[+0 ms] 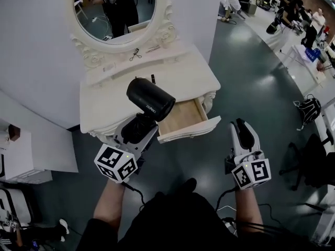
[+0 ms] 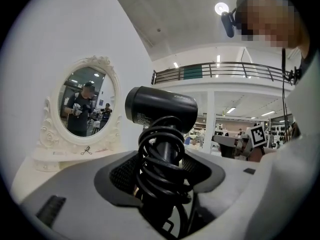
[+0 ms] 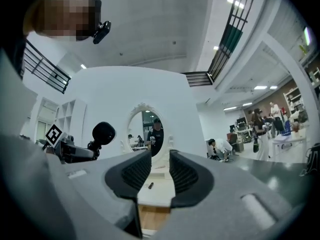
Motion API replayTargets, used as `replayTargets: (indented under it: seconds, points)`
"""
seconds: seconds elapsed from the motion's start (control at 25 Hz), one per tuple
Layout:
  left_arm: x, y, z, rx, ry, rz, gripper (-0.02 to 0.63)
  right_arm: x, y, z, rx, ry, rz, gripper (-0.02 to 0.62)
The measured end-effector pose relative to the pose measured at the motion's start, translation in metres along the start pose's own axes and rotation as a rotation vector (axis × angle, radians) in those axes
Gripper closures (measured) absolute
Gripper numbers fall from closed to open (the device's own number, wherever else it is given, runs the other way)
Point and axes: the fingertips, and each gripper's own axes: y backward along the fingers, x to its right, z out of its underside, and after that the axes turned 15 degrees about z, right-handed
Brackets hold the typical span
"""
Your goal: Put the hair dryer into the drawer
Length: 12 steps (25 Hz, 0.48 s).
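Observation:
A black hair dryer with its cord coiled round the handle is held up above the white dressing table. My left gripper is shut on that handle, and the barrel points left over the jaws. Just right of the dryer, the table's drawer stands pulled out, showing a bare wooden bottom. My right gripper hangs over the floor right of the drawer front. Its jaws are open by a narrow gap with nothing between them. From that side the dryer shows at the left.
An oval mirror stands at the back of the table, with an eyelash curler on its shelf and a small dark stick on the top. A white cabinet stands at left, a black bag on the floor at right.

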Motion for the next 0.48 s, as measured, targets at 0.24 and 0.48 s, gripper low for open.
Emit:
replayTargets:
  seconds: [0.24, 0.48]
  points:
    - [0.003, -0.035, 0.012, -0.068, -0.021, -0.045, 0.344, 0.034, -0.023, 0.002, -0.016, -0.017, -0.051, 0.483]
    - [-0.002, -0.062, 0.032, -0.141, -0.024, -0.055, 0.344, 0.052, -0.041, 0.01, -0.04, -0.035, -0.075, 0.483]
